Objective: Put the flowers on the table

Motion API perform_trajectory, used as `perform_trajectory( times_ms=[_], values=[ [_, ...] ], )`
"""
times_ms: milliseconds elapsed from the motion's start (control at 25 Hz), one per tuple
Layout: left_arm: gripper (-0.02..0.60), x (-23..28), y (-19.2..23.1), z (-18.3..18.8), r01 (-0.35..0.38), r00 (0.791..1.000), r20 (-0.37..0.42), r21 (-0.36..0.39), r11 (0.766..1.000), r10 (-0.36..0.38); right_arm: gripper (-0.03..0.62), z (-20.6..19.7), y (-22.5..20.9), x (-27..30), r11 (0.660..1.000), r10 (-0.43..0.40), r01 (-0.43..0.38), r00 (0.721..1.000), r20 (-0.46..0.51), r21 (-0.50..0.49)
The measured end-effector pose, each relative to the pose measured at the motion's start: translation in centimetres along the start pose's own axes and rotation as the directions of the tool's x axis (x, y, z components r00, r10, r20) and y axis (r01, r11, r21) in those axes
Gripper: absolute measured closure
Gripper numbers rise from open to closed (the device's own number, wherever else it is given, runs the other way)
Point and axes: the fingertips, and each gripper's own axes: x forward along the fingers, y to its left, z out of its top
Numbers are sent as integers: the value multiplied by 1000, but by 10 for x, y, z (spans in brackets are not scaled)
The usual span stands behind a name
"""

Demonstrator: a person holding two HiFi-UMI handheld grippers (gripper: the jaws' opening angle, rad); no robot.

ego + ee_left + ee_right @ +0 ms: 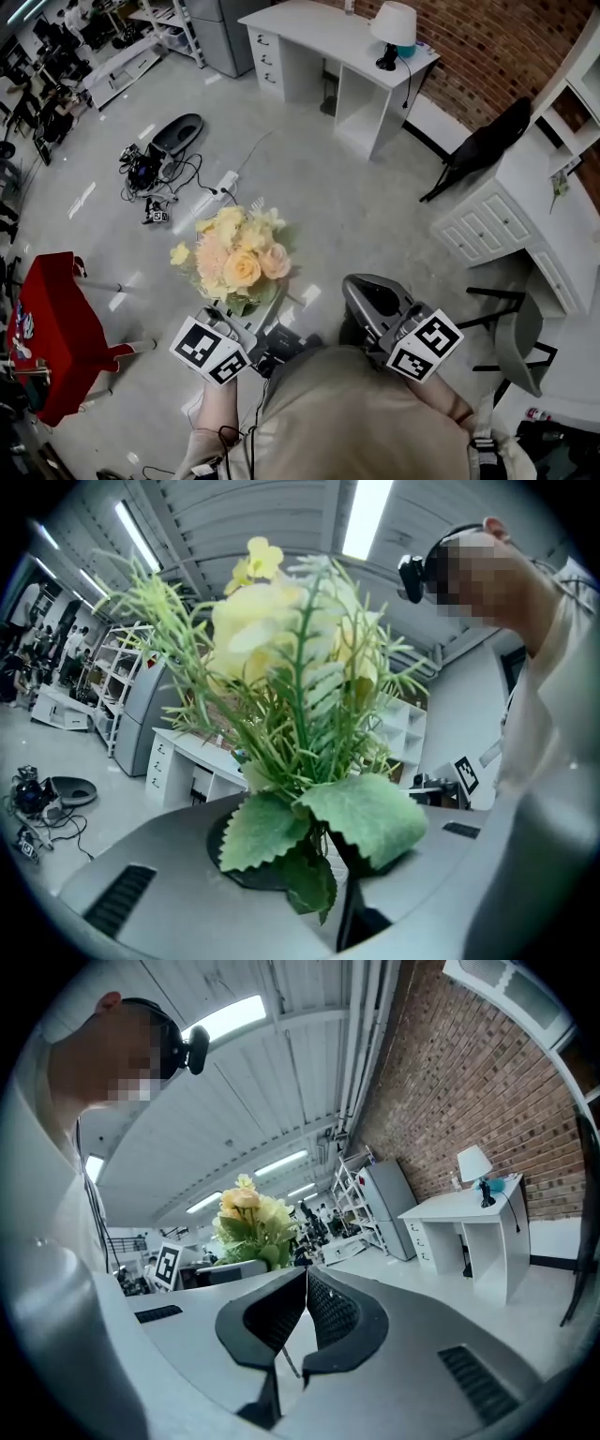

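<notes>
A bouquet of pale yellow and peach flowers [236, 251] with green leaves stands upright over the floor. My left gripper [246, 317] is shut on its stems. In the left gripper view the stems and leaves [319, 832] rise from between the jaws of the left gripper [323, 847], and the blooms [281, 630] fill the middle. My right gripper [371, 296] is beside the bouquet on the right, shut and holding nothing. In the right gripper view the pads of the right gripper [305, 1299] meet, and the bouquet [249, 1219] shows to their left. A white desk [323, 37] stands far ahead.
A white lamp [394, 30] stands on the desk. A black chair [483, 145] and a white dresser [520, 220] stand at the right. At the left is a red table [56, 323]. Cables and gear [155, 169] lie on the grey floor ahead.
</notes>
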Motion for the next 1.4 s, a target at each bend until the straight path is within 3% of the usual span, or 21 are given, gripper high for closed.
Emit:
perform_trajectory(
  times_ms=[440, 800, 960, 1160, 1400],
  values=[
    [468, 89, 8, 25, -42, 999, -16, 36, 998, 42, 574, 44, -79, 23, 997, 51, -50, 999, 18, -56],
    [468, 161, 4, 32, -72, 997, -37, 47, 996, 74, 574, 73, -146, 15, 995, 100, -99, 995, 30, -24],
    [468, 186, 1, 35, -93, 994, -45, 58, 994, 96, 574, 72, -168, 13, 989, 141, -142, 990, -13, -38],
    [468, 215, -1, 36, -117, 991, -58, 72, 990, 121, 574, 83, -197, 12, 984, 178, -178, 984, -1, -14],
    [468, 228, 6, 42, -182, 979, -71, 111, 977, 191, 572, 84, -206, 19, 960, 279, -279, 960, -8, -11]
  ],
)
